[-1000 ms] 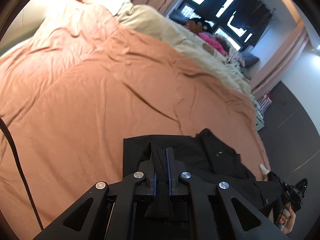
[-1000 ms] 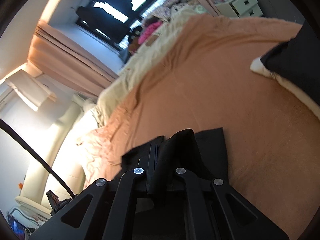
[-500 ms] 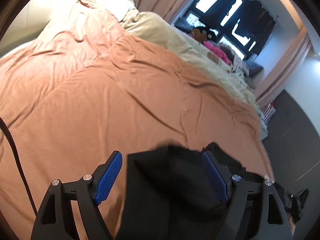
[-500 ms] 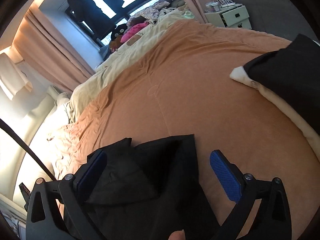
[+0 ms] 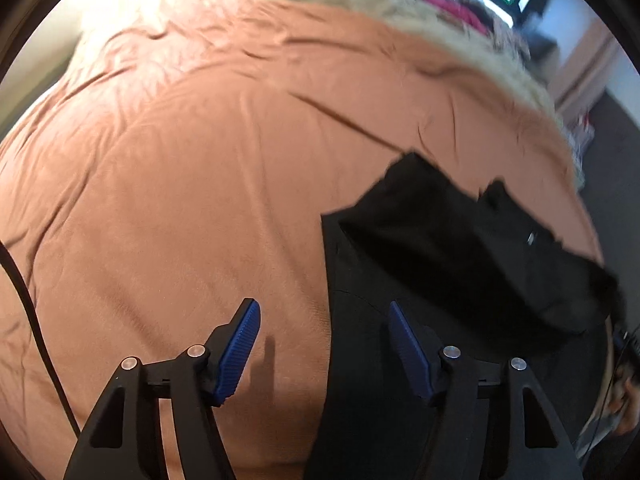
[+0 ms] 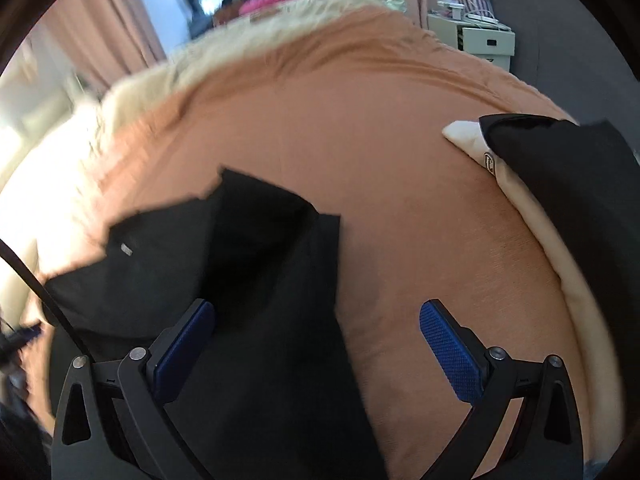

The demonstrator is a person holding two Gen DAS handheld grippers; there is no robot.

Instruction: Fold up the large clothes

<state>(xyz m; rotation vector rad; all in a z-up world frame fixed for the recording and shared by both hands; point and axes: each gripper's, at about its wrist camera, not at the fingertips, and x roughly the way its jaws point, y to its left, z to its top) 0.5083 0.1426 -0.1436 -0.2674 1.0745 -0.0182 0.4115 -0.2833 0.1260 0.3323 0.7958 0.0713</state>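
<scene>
Item: black garment [image 5: 460,280], large, lying partly folded on the orange bedspread [image 5: 200,160] near the bed's near edge, one flap doubled over the body and a corner sticking out at the far side; a small pale tag shows on the upper layer. Left tongs [image 5: 324,344]: jaws apart, having just been closing a little, blue pads bare; they straddle the garment's straight left edge without pressing it, one pad over the bedspread, the other over black cloth. Right tongs [image 6: 316,348]: jaws apart at full spread, having just been opening, nothing clamped; the left pad stands over the garment [image 6: 240,280], the right over bare bedspread [image 6: 400,140]. Further right, near the bed's rim: a second black piece [image 6: 568,184] lying on a cream cushion or cover [image 6: 468,136], well apart from the first. Background: cream blanket [image 5: 400,4], curtains, white drawer unit [image 6: 480,40], blurred. Risks, as judged: the loose flap may slide open once released, since nothing pins it; a regrip taken at the edge could catch bedspread along with the garment and drag it; a pinch of one layer only would pull the fold askew; the protruding corner, left unsquared, would spoil the next fold.
</scene>
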